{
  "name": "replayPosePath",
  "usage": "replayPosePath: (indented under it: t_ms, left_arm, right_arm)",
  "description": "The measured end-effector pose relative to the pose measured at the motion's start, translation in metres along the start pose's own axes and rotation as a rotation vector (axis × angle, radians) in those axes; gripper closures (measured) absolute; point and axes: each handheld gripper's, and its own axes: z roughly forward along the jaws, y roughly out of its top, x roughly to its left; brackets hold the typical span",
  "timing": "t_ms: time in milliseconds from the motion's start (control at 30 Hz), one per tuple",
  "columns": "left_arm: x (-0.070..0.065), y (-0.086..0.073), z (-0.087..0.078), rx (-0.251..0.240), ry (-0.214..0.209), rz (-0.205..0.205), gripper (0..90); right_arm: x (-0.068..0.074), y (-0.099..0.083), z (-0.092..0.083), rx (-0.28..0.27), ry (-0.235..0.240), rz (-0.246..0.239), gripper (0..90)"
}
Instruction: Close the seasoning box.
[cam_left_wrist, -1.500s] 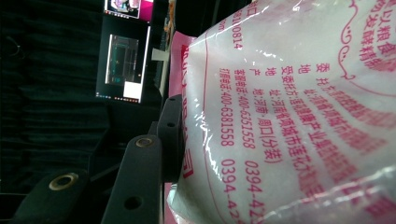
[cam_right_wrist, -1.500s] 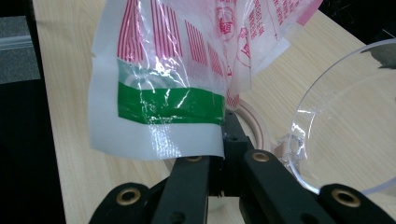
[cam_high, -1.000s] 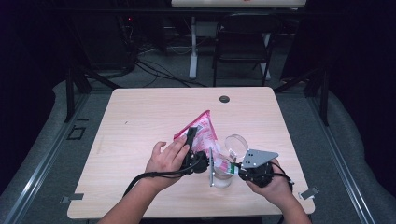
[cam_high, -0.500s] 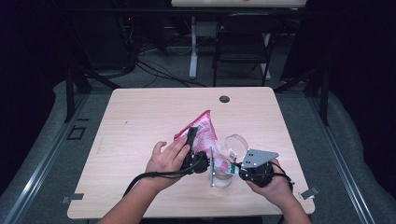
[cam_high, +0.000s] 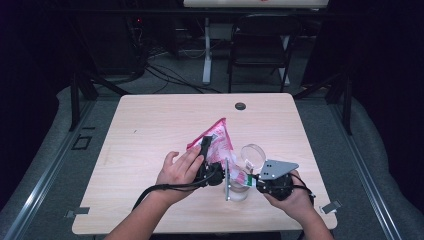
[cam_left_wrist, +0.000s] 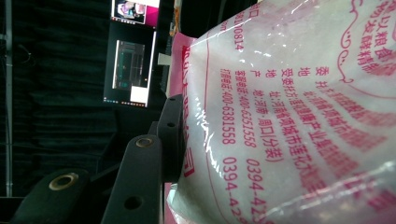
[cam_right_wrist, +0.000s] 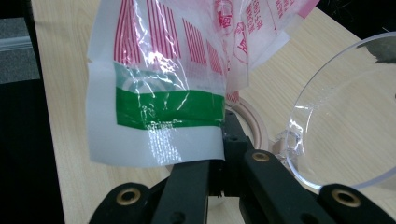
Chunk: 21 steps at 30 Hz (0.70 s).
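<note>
Pale wood-grain table (cam_high: 150, 150), dark room behind. Near edge: right gripper (cam_high: 252, 182) jaws pinched tight on bag's crinkly green-white corner. Left gripper (cam_high: 212, 157) jaws clamped on glossy pink-white plastic bag (cam_high: 220, 142), red print; far jaw hidden behind film. Clear round lid (cam_high: 252, 152) hinged open beside bag; container under it mostly hidden. Small dark disc (cam_high: 240, 106) at far edge.

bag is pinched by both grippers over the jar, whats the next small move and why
Probably tip the bag a little more toward the jar. Both grippers are shut on it: the left gripper on its side, the right gripper on the green-striped corner. That corner hangs right above the jar's rim, with the clear lid swung open beside it. Whether the corner is cut open cannot be told.
</note>
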Motion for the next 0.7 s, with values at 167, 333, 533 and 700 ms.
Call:
replayPosePath:
  t_ms: [167,333,533,700]
  left_arm:
    - [0.0005,0.0007,-0.0008,-0.003,0.008,0.002,64.1]
    - [0.0011,0.0012,-0.0011,-0.003,0.009,0.005,64.1]
    - [0.0010,0.0015,-0.0016,-0.005,0.013,0.004,64.1]
    - [0.0011,0.0021,-0.0019,-0.004,0.011,0.003,64.1]
  right_arm:
    - [0.0000,0.0000,-0.0002,-0.001,-0.002,-0.001,90.0]
    - [-0.0001,-0.0001,-0.0002,-0.001,-0.002,0.000,90.0]
    - [-0.0002,-0.0002,-0.0004,-0.002,-0.002,-0.001,90.0]
    - [-0.0003,-0.0004,-0.0005,-0.003,-0.002,0.001,90.0]
